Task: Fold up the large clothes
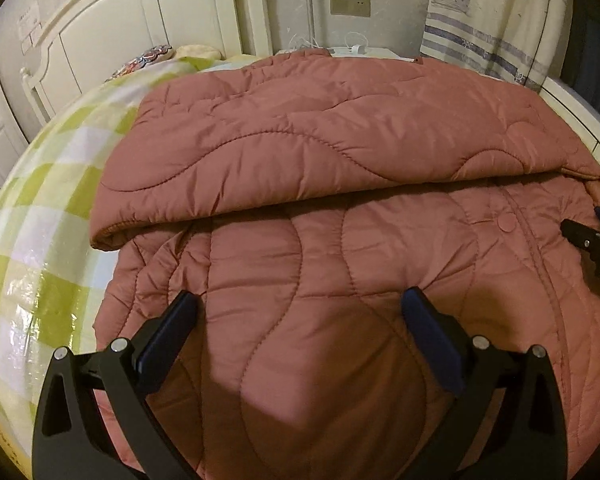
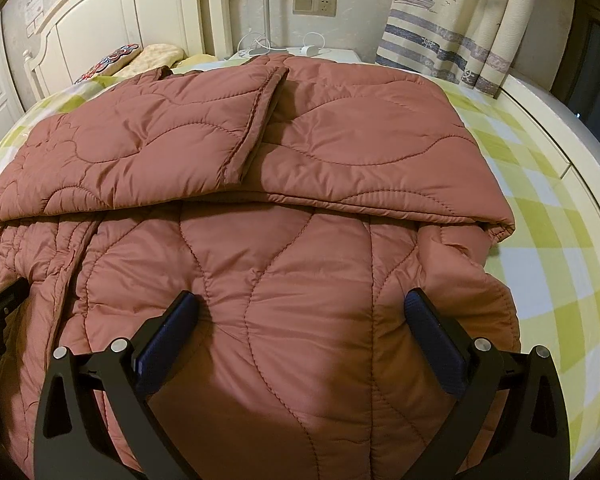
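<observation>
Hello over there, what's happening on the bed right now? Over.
Left gripper open, right gripper open, both pressing on the pink quilted puffer jacket. Sleeves folded across on green checked bedspread. Nothing in the way.

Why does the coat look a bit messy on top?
On the pink quilted coat, a folded-over sleeve lies slanted across the top layer, its cuff edge crooked. Both grippers, left and right, are open above it.

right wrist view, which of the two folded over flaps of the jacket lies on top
The narrower left flap lies on top: its stitched edge crosses over the wider right flap and casts a shadow onto it.
</observation>
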A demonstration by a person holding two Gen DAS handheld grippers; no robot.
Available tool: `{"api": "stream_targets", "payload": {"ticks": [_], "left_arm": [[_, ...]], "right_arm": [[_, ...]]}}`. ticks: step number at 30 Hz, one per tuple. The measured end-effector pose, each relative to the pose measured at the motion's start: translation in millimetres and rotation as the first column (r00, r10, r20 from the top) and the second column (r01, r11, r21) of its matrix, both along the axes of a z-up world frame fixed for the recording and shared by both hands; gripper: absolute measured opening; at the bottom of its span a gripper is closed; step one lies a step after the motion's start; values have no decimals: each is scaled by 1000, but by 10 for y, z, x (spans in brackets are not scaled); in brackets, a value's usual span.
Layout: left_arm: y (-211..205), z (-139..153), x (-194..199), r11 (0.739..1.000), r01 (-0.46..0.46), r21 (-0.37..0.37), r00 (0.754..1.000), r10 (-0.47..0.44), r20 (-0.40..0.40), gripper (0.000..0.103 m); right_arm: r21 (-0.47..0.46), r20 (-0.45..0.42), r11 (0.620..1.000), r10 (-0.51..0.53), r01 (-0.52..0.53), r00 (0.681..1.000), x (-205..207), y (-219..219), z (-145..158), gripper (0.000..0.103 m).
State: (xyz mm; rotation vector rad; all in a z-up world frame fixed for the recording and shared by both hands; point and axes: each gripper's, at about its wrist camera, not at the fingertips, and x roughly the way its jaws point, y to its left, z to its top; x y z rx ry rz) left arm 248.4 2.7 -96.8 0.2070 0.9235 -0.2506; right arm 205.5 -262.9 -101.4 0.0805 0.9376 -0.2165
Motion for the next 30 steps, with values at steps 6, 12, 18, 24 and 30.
{"api": "stream_targets", "payload": {"ticks": [6,12,18,24,30], "left_arm": [[20,-11,34,1000,-2,-15,1000,2,-8,101],[38,-12,65,999,-7,-37,1000,6,-20,101],[96,6,77,997,-6,-81,1000,4,-28,101],[451,208,-413,970,-103,-219,995,97,-40,101],[488,84,-951,986,-83,-145,996,80,-27,101]], "right_arm": [[4,0,1000,1,-1,1000,14,-17,-4,99],[10,0,1000,0,0,1000,30,-23,-4,99],[21,-7,1000,5,-5,1000,45,-36,-2,99],[-107,43,994,41,-36,998,-502,354,219,98],[-122,15,984,132,-130,991,-959,648,78,98]]}}
